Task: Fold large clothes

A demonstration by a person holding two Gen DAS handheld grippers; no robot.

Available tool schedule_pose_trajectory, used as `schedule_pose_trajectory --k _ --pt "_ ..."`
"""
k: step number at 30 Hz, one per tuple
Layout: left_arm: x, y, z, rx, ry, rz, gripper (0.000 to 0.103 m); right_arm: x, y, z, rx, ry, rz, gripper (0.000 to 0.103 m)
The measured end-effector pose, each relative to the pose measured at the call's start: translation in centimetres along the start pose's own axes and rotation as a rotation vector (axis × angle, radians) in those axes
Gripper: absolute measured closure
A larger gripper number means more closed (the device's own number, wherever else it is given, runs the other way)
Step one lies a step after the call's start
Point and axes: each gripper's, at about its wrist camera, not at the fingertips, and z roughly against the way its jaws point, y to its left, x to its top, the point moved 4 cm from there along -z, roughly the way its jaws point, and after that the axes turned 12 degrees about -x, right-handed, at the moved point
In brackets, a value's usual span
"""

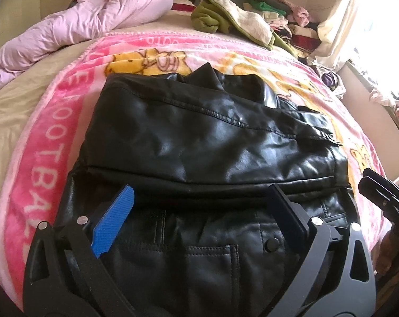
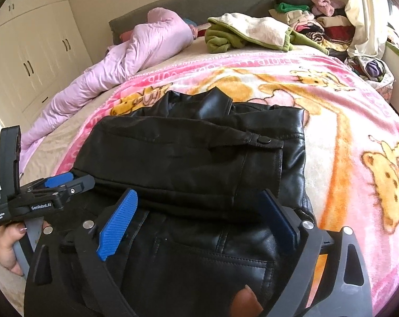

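Leather jacket (image 1: 199, 142), black and glossy, lies folded on the pink blanket (image 1: 46, 142), left gripper (image 1: 199, 208) and right gripper (image 2: 199, 211) both spread, pinching nothing.

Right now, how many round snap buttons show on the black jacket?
2: one snap on the folded sleeve's cuff tab, one snap on the jacket body beside the pocket. Others may be hidden in folds.

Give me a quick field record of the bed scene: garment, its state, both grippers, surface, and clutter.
garment: black leather jacket
state: sleeves folded across the body, collar at the far end
left gripper: open, above the jacket's near part, nothing between the pads
right gripper: open, above the jacket's near part, holding nothing
surface: pink cartoon blanket on the bed
clutter: lilac duvet, green-and-cream blanket, clothes pile near the headboard
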Motion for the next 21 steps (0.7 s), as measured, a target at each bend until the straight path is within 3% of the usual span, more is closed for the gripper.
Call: schedule_pose_trajectory --k 21 --pt "-0.7 -1.5 4.9 0.016 -0.074 -0.042 0.009 0.2 -0.1 4.1 0.003 -0.075 -0.001 0.007"
